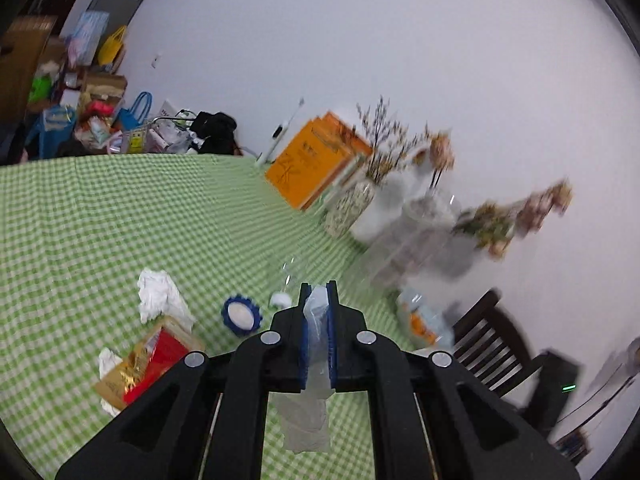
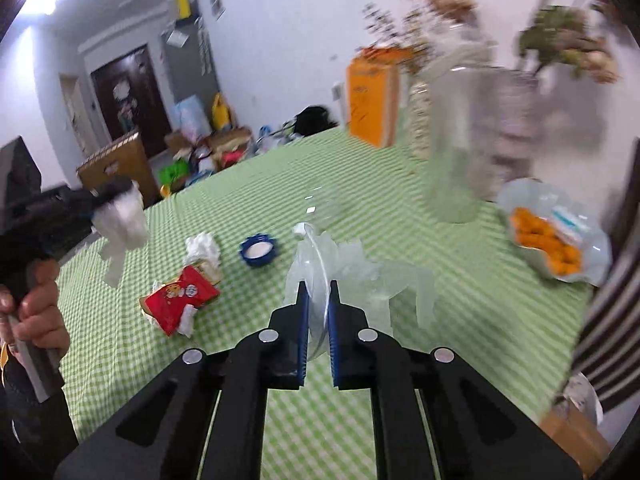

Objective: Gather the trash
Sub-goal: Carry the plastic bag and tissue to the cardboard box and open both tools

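Left gripper (image 1: 318, 300): jaws pressed together on a white tissue (image 1: 316, 336) that hangs below them, above the green checked table (image 1: 120, 216).

Right gripper (image 2: 318, 300): jaws pinching a clear plastic wrapper (image 2: 352, 276), which fans out ahead of the tips.

On the cloth, left of both: crumpled tissue (image 2: 202, 248), red packet (image 2: 180, 296), blue cap (image 2: 258, 249).

Right: snack bag (image 2: 552, 236).

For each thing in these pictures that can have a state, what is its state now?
left gripper: shut on a white tissue, lifted off the table.
right gripper: shut on a clear plastic wrapper.
red snack packet: lying flat, crumpled.
blue cap: lying open side up.
crumpled tissue: on the tablecloth, untouched.
bag of orange snacks: open.
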`<control>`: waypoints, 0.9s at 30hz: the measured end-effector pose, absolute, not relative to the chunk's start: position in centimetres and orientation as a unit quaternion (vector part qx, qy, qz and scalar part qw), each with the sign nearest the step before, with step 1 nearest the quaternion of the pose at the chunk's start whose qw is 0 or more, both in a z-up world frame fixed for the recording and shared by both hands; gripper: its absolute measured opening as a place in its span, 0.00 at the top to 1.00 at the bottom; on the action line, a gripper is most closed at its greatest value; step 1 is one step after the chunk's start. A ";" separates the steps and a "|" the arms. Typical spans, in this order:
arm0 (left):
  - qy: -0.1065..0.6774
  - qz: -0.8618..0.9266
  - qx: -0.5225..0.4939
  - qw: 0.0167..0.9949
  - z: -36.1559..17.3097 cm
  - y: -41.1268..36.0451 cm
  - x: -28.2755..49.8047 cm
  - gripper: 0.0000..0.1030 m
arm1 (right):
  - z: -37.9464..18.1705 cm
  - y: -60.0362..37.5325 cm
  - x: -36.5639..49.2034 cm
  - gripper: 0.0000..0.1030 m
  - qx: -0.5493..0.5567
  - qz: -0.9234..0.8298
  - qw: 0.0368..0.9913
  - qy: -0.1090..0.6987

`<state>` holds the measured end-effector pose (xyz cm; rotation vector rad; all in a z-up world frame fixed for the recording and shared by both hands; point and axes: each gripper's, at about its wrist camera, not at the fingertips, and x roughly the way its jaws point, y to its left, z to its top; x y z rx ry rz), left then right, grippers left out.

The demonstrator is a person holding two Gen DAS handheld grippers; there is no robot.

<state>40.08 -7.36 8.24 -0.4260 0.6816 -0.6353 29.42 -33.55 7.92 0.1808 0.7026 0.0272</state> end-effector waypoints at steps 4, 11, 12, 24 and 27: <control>0.332 -0.320 -0.160 0.873 8.8 -11.8 37.2 0.96 | 9.2 -37.8 24.6 0.91 0.100 -0.022 0.941 0.324; 0.360 -0.374 -0.056 0.853 7.7 -21.5 31.8 0.96 | 8.1 -47.1 14.0 0.91 0.125 -0.110 0.934 0.317; 0.365 -0.383 -0.039 0.848 7.5 -23.3 31.1 0.96 | 7.4 -48.7 12.5 0.91 0.135 -0.128 0.928 0.322; 0.405 -0.463 0.070 0.785 4.5 -38.2 23.3 0.96 | -1.5 -61.0 -2.3 0.91 0.273 -0.261 0.861 0.342; 0.410 -0.480 0.092 0.770 3.6 -41.2 21.3 0.96 | -3.7 -62.2 -3.8 0.91 0.293 -0.266 0.847 0.355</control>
